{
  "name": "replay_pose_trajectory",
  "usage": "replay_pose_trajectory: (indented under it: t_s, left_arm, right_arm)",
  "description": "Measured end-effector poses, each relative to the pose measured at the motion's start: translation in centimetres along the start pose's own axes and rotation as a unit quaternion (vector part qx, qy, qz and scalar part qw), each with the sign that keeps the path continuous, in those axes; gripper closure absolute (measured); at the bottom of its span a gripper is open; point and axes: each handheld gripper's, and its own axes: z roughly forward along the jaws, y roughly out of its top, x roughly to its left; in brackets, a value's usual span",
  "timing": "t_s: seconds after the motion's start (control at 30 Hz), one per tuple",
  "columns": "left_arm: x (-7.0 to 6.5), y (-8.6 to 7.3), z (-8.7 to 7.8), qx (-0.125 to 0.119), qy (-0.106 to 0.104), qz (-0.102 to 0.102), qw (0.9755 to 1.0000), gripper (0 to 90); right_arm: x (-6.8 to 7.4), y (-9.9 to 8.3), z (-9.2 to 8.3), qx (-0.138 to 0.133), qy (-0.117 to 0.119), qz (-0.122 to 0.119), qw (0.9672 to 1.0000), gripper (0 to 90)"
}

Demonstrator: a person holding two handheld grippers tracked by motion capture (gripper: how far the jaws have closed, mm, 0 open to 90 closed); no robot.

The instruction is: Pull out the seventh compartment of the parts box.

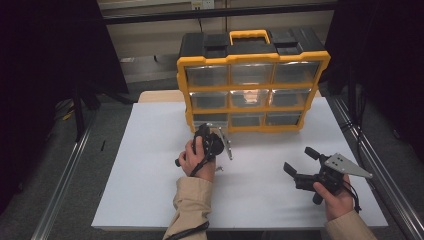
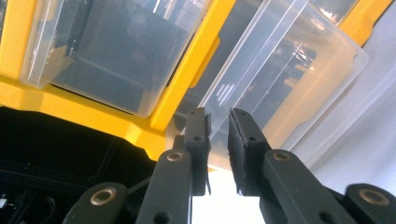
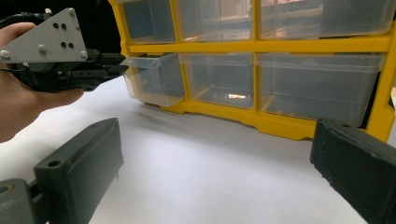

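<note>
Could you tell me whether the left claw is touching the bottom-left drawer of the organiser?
Touching: the right gripper view shows the left claw pinching the front lip of the bottom-left drawer, which sits pulled slightly forward.

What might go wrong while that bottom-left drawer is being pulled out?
The left tongs pinch only the thin front lip of the clear drawer, so they might slip off. The drawer already juts from the organizer; pulled further, it may drop out, or the case could slide on the table.
</note>
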Motion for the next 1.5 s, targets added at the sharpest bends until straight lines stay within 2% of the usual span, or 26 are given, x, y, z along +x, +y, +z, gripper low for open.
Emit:
replay_pose_trajectory:
  t_s: [0.17,0.23,0.27,0.3,0.37,0.4,0.43,0.47,0.63,0.67,0.73,0.8,0.87,0.9,0.93,0.97,1.1,1.13,1.17,1.23,1.3,1.37,1.4,1.43,1.5]
  left_arm:
    - [0.1,0.0,-0.4,0.001,0.001,0.009,1.0,78.3]
    - [-0.1,-0.1,-0.4,-0.006,-0.003,-0.004,1.0,78.3]
    - [0.1,-0.1,-0.6,0.001,0.001,0.008,1.0,78.3]
    - [0.0,-0.1,-0.6,-0.005,0.001,0.002,1.0,78.3]
    - [0.0,-0.1,-0.8,0.001,0.001,0.008,1.0,78.3]
    - [-0.2,-0.1,-0.7,-0.008,-0.003,-0.007,0.9999,78.2]
    - [-0.2,-0.1,-0.8,-0.01,-0.003,-0.009,0.9999,78.3]
    - [0.0,-0.1,-0.9,-0.002,-0.001,0.004,1.0,78.3]
    - [-0.1,-0.2,-1.2,-0.006,-0.005,-0.005,1.0,78.1]
    - [0.0,-0.2,-1.3,-0.001,-0.001,0.007,1.0,78.1]
    - [0.0,-0.2,-1.5,0.003,-0.001,0.009,1.0,78.1]
    - [-0.1,-0.2,-1.6,-0.002,-0.005,-0.001,1.0,78.1]
    - [0.0,-0.2,-1.7,0.002,-0.004,0.007,1.0,78.1]
    - [-0.1,-0.2,-1.7,-0.002,-0.004,-0.001,1.0,78.1]
    - [-0.1,-0.2,-1.8,0.005,-0.006,0.003,1.0,78.1]
    - [-0.3,-0.3,-1.8,-0.006,-0.006,-0.016,0.9998,78.0]
    - [-0.2,-0.3,-2.0,0.0,-0.006,-0.004,1.0,78.1]
    - [-0.3,-0.3,-1.9,-0.007,-0.007,-0.014,0.9998,78.0]
    - [-0.3,-0.3,-2.0,-0.008,-0.008,-0.014,0.9998,78.1]
    - [-0.3,-0.3,-2.1,-0.003,-0.009,-0.009,0.9999,78.1]
    - [-0.2,-0.3,-2.2,-0.003,-0.009,-0.005,0.9999,78.0]
    - [0.0,-0.3,-2.3,0.001,-0.006,0.006,1.0,78.1]
    - [0.0,-0.3,-2.3,0.001,-0.007,0.005,1.0,78.0]
    - [-0.2,-0.3,-2.3,-0.006,-0.01,-0.008,0.9999,78.0]
    - [0.0,-0.3,-2.4,0.0,-0.007,0.006,1.0,78.0]
  right_arm:
    - [-0.1,0.0,-0.1,0.002,0.003,-0.002,1.0,2.0]
    - [0.0,0.0,0.0,0.001,0.0,0.003,1.0,2.0]
    - [-0.1,0.0,-0.1,0.003,0.003,-0.002,1.0,2.0]
    - [0.0,0.0,-0.1,0.003,0.003,-0.002,1.0,2.0]
    - [0.0,0.0,-0.1,0.002,0.004,-0.003,1.0,2.0]
    - [0.0,0.0,-0.1,0.001,0.002,-0.001,1.0,2.0]
    - [0.1,0.0,-0.1,0.001,0.0,0.003,1.0,2.0]
    - [0.0,0.0,-0.1,0.001,0.0,0.001,1.0,2.0]
    - [0.0,0.0,-0.1,0.002,0.004,-0.004,1.0,1.7]
    - [0.0,0.0,-0.1,0.002,0.004,-0.005,1.0,1.7]
    - [0.1,0.1,-0.1,-0.001,0.002,0.001,1.0,1.7]
    - [0.0,0.1,-0.1,0.0,0.001,0.0,1.0,1.7]
    - [0.0,0.1,-0.1,0.0,0.0,0.0,1.0,1.7]
    - [0.1,0.1,-0.1,0.0,0.001,0.001,1.0,1.8]
    - [0.1,0.1,-0.1,0.0,0.001,0.001,1.0,1.7]
    - [0.1,0.1,-0.1,-0.001,0.0,0.001,1.0,1.7]
    - [0.1,0.1,-0.1,-0.001,0.0,0.0,1.0,1.7]
    - [0.1,0.1,-0.1,0.0,0.001,0.001,1.0,1.8]
    - [0.1,0.1,-0.1,0.0,0.0,0.001,1.0,1.8]
    - [0.1,0.1,-0.1,0.0,0.0,0.003,1.0,1.8]
    - [0.0,0.1,-0.1,0.002,0.004,-0.006,1.0,1.8]
    - [0.0,0.1,-0.1,-0.001,0.001,-0.001,1.0,1.8]
    - [0.0,0.1,-0.2,0.001,0.004,-0.006,1.0,1.8]
    - [0.0,0.1,-0.2,0.0,0.002,-0.005,1.0,1.8]
    - [0.0,0.1,-0.2,0.001,0.002,-0.005,1.0,1.8]
